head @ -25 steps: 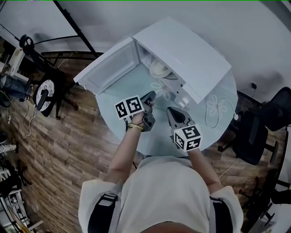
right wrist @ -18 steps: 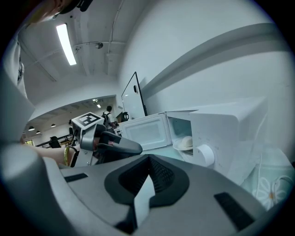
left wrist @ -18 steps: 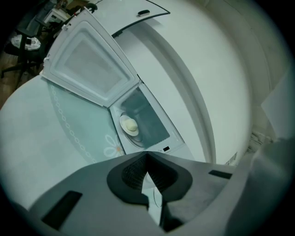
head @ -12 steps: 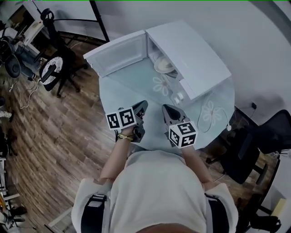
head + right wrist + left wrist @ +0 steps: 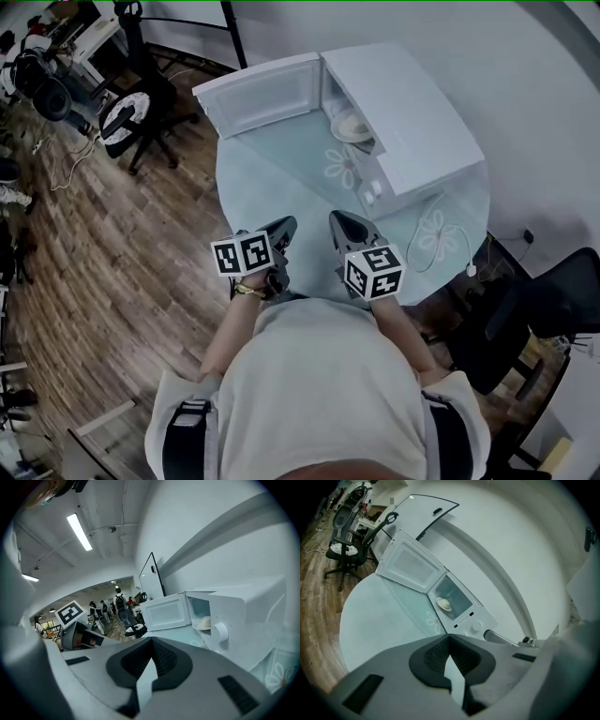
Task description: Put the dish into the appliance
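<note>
The white microwave (image 5: 403, 103) stands at the far side of the round glass table (image 5: 272, 178) with its door (image 5: 267, 94) swung wide to the left. A pale dish (image 5: 354, 125) sits inside the cavity; it also shows in the left gripper view as the dish (image 5: 444, 604) and in the right gripper view as the dish (image 5: 205, 622). My left gripper (image 5: 284, 228) and right gripper (image 5: 339, 223) hover side by side over the table's near edge, close to my body and well short of the microwave. Both are shut with nothing between the jaws.
A white cord (image 5: 441, 234) loops on the table to the right of the microwave. Office chairs (image 5: 131, 112) stand on the wooden floor at the left, and a black chair (image 5: 553, 300) stands at the right. People stand far off in the right gripper view.
Both grippers have drawn back from the microwave toward my body, the left one farther. The dish has stayed inside the open microwave.
</note>
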Demonstrator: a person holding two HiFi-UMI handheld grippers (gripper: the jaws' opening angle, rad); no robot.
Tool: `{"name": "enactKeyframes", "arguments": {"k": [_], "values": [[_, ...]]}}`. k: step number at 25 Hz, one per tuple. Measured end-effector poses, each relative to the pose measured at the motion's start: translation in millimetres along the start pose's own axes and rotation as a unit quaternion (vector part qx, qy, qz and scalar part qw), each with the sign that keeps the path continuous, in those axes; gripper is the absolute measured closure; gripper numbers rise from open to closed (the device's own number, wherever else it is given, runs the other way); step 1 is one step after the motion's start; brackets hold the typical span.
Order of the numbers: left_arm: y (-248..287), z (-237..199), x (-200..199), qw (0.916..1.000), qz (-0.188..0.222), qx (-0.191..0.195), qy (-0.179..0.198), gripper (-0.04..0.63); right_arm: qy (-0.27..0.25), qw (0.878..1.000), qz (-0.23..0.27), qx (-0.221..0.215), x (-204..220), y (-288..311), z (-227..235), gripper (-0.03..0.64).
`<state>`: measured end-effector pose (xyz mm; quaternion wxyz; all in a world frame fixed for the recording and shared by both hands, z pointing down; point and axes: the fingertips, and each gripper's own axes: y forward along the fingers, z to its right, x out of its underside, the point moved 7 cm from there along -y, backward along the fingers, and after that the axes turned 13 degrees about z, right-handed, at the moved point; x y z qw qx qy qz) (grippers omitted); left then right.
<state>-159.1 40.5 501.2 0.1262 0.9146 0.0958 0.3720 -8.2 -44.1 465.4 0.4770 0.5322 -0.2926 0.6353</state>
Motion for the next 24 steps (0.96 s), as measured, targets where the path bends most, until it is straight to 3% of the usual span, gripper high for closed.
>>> {"name": "enactKeyframes", "arguments": {"k": [6,24], "values": [[-9,-4,3,0.9999,0.01,-0.008,-0.003,0.586,-0.007,1.0,0.004,-0.011,1,-1,-5,0.611],[4,6,1,0.9997,0.008,0.013,-0.02,0.586,-0.009,1.0,0.01,-0.008,0,-14,0,0.611]]}}
